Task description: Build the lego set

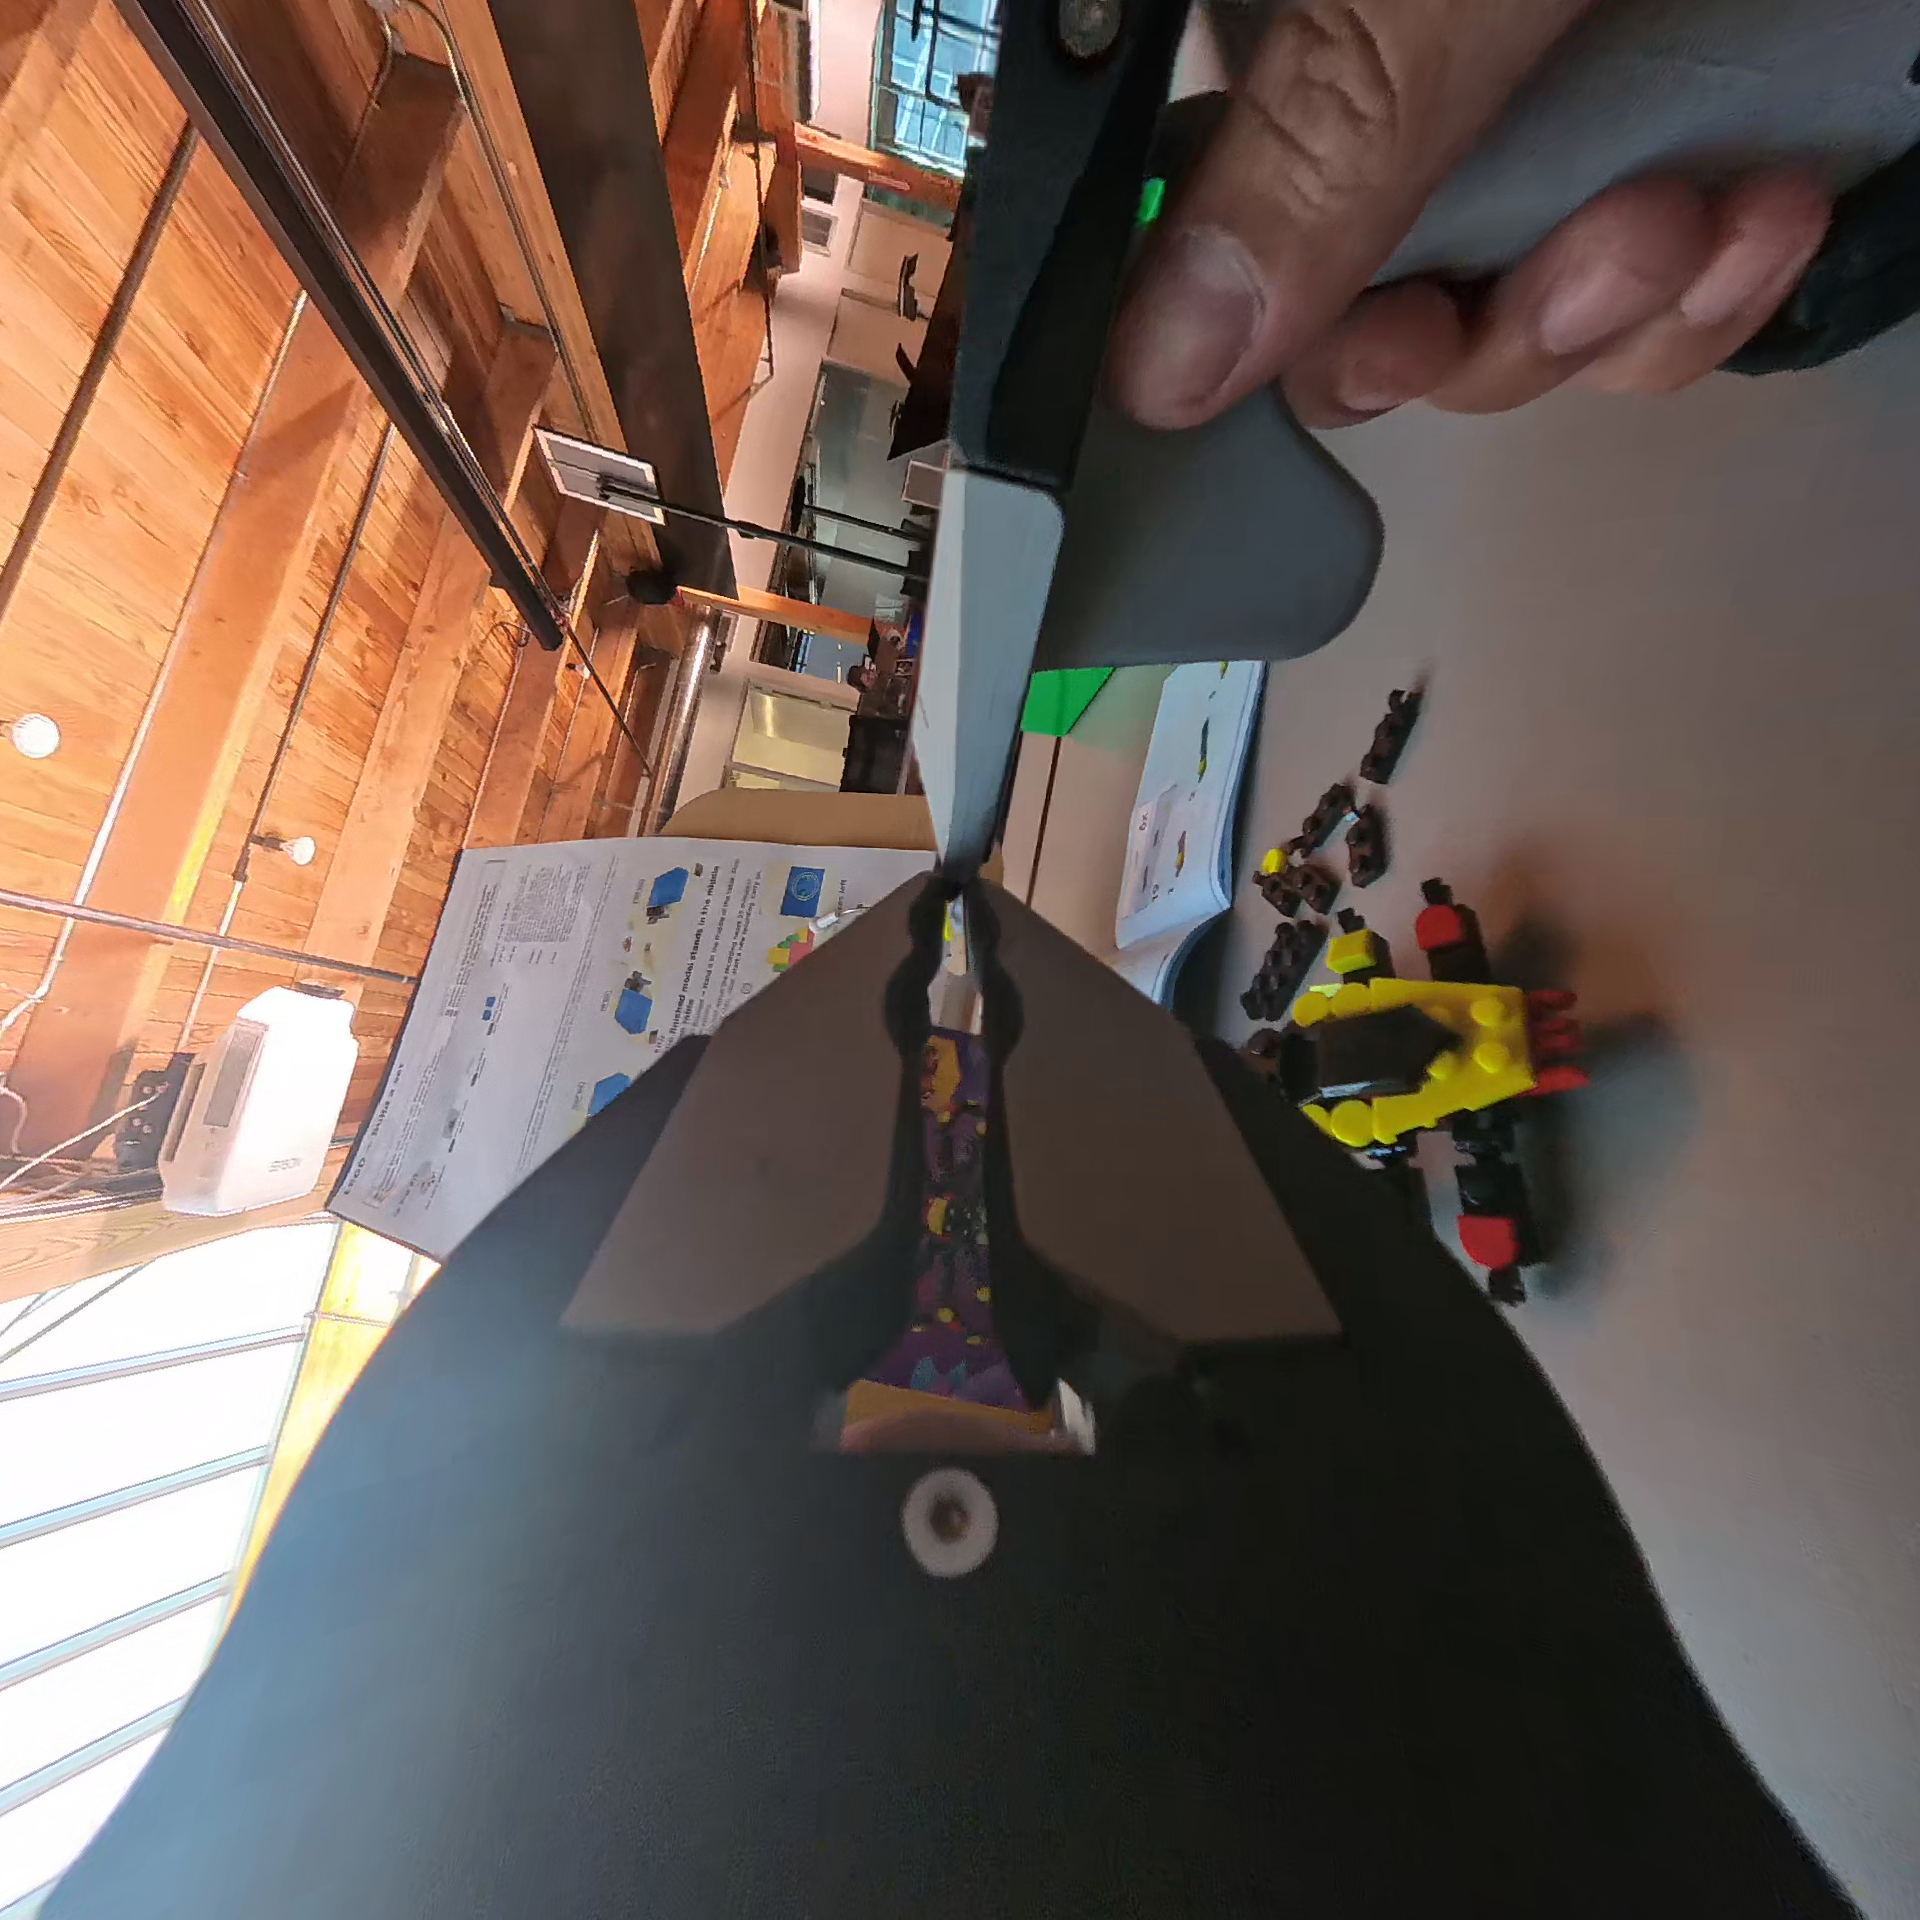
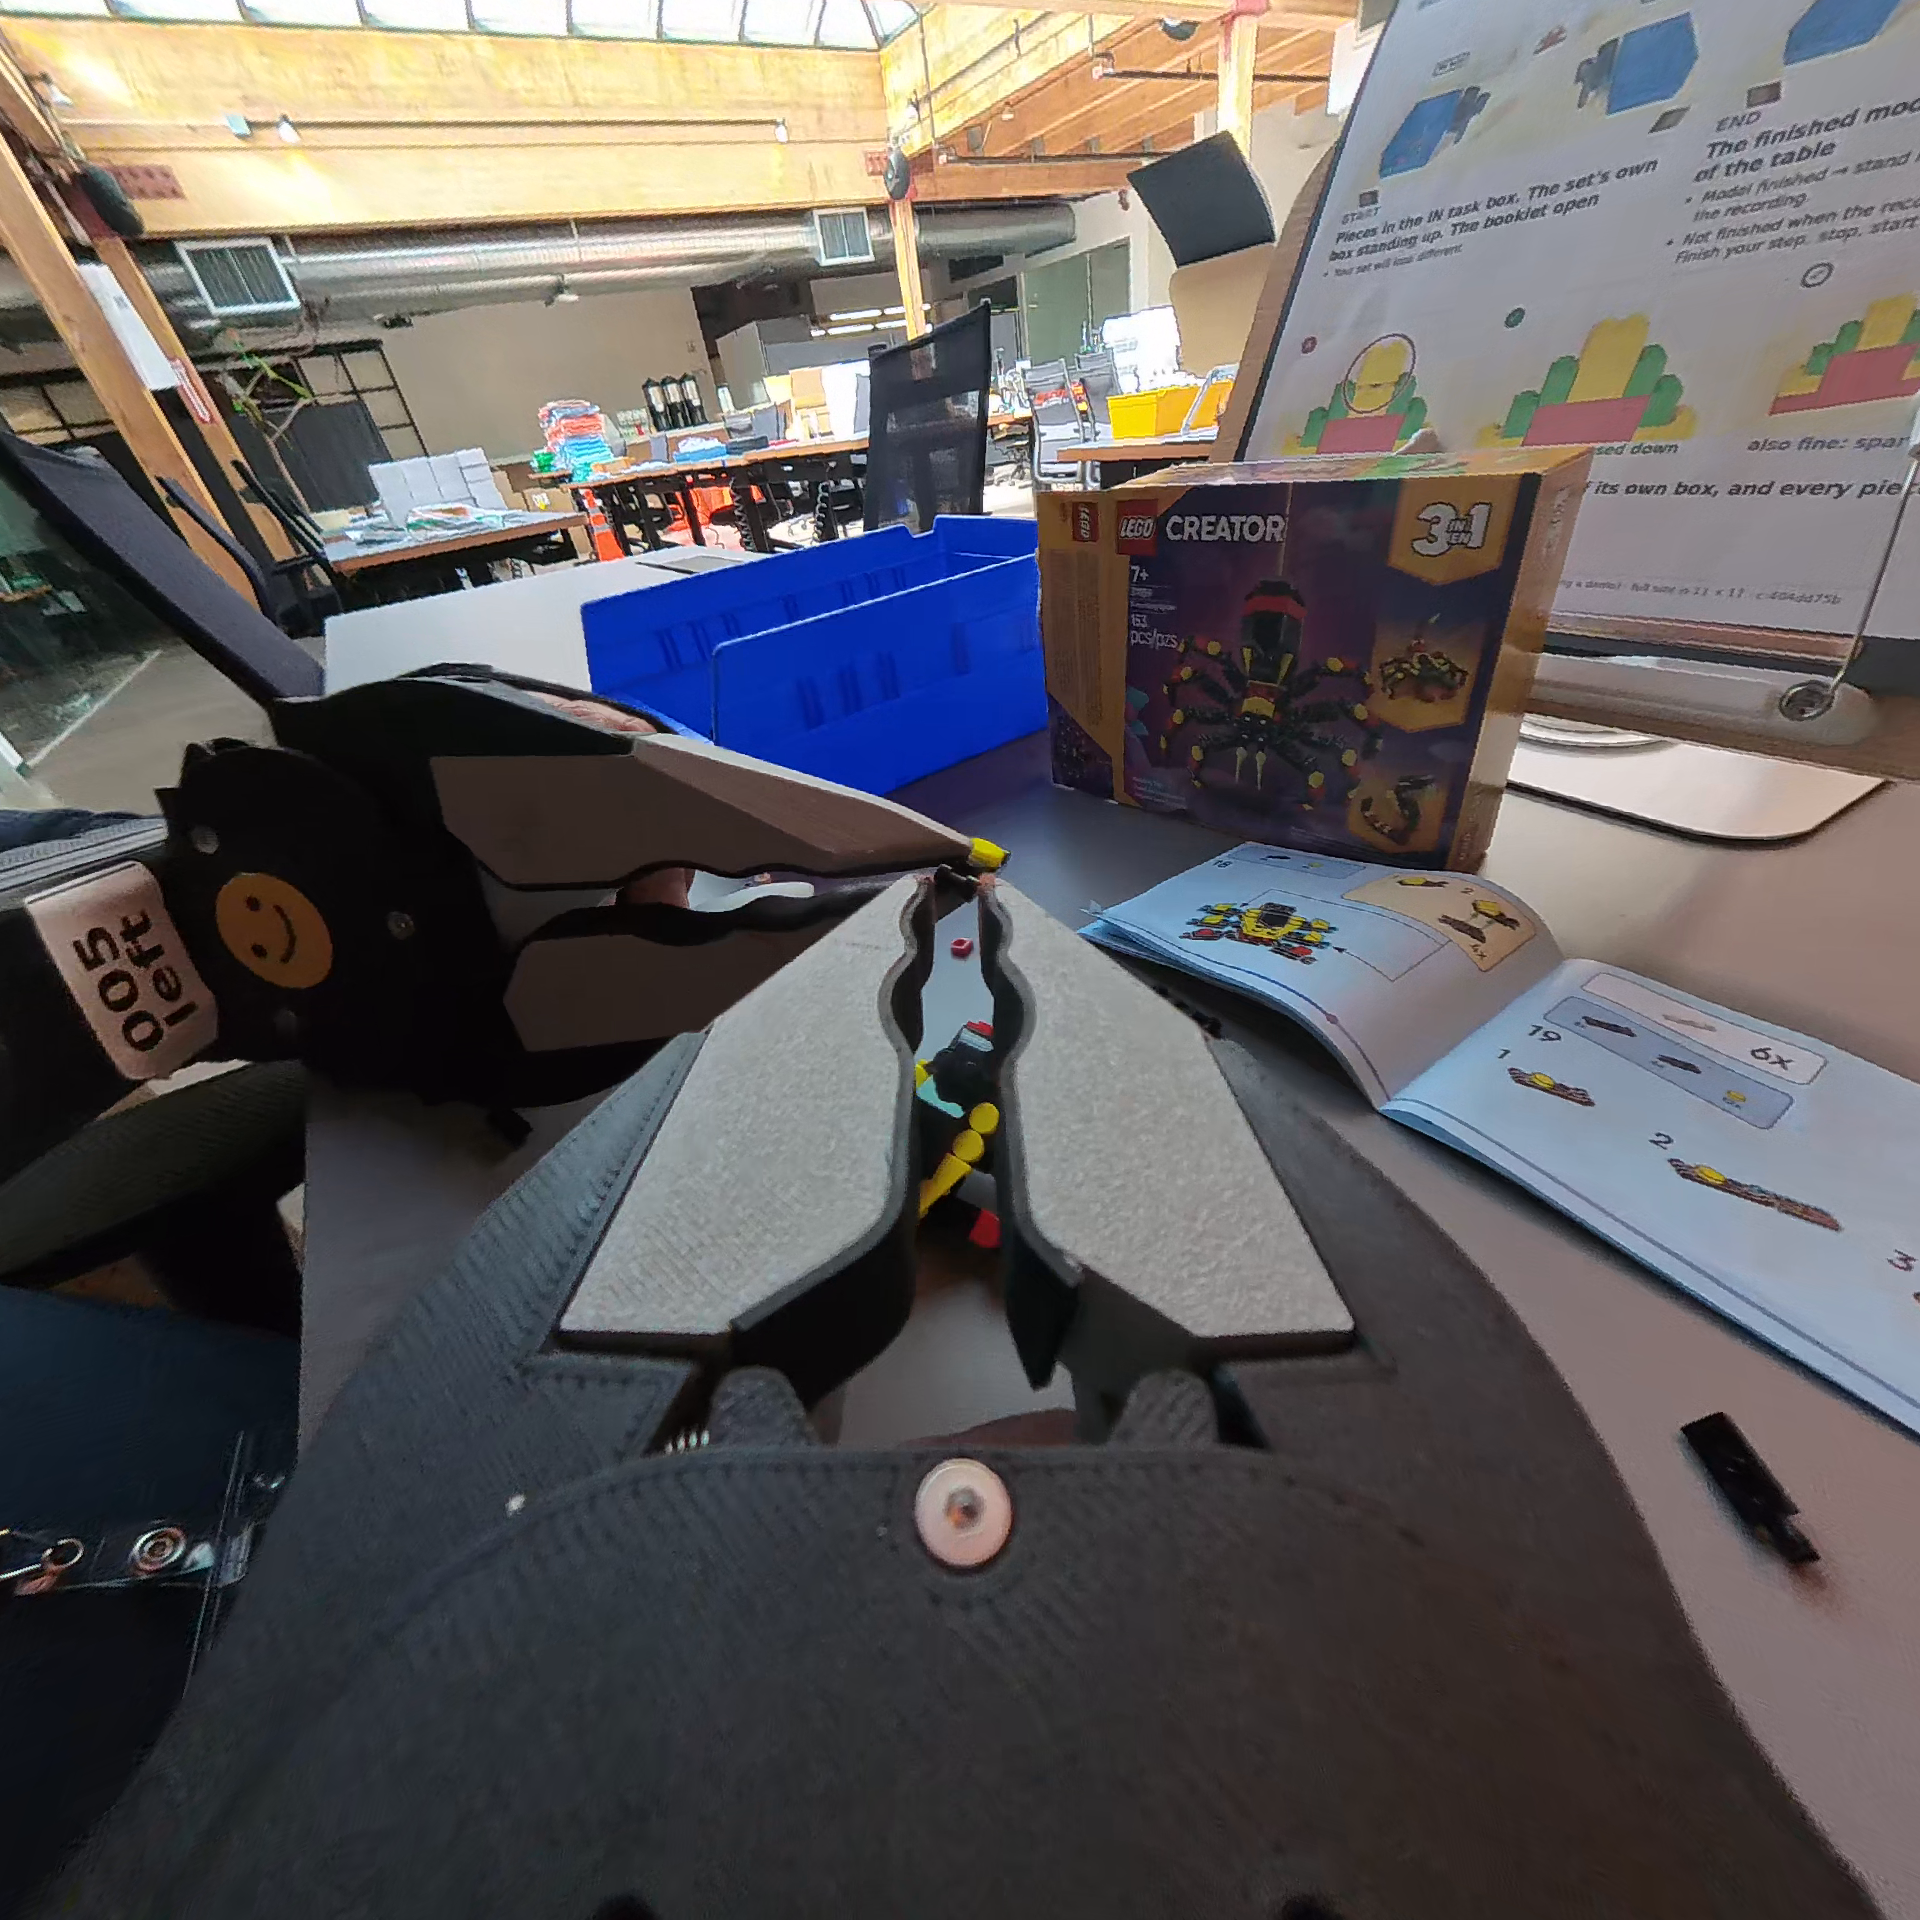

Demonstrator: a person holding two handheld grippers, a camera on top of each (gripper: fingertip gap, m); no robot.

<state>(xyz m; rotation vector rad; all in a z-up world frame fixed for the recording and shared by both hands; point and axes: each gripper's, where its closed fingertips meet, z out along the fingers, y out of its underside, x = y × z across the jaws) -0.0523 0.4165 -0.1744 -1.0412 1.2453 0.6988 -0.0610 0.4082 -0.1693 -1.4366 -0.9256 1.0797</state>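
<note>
My left gripper (image 1: 951, 899) and right gripper (image 2: 954, 883) meet tip to tip above the table. In the right wrist view the left gripper (image 2: 971, 864) comes in from the left, shut on a small yellow piece (image 2: 985, 854). My right gripper is shut on a small dark piece (image 2: 948, 879) that touches the yellow one. In the left wrist view the right gripper (image 1: 961, 868) comes down from above, held by a hand. The partly built yellow, black and red model (image 1: 1423, 1049) lies on the table, also glimpsed between my right fingers (image 2: 961, 1132).
Loose dark brown pieces (image 1: 1320, 883) lie by the open booklet (image 2: 1507, 1039). The set's box (image 2: 1288, 665) stands behind it, with blue bins (image 2: 831, 644) to its left. A sheet on a stand (image 2: 1621, 260) is at the back right. A black piece (image 2: 1745, 1486) lies near the front. Less than 4 cm separates the two grippers' tips.
</note>
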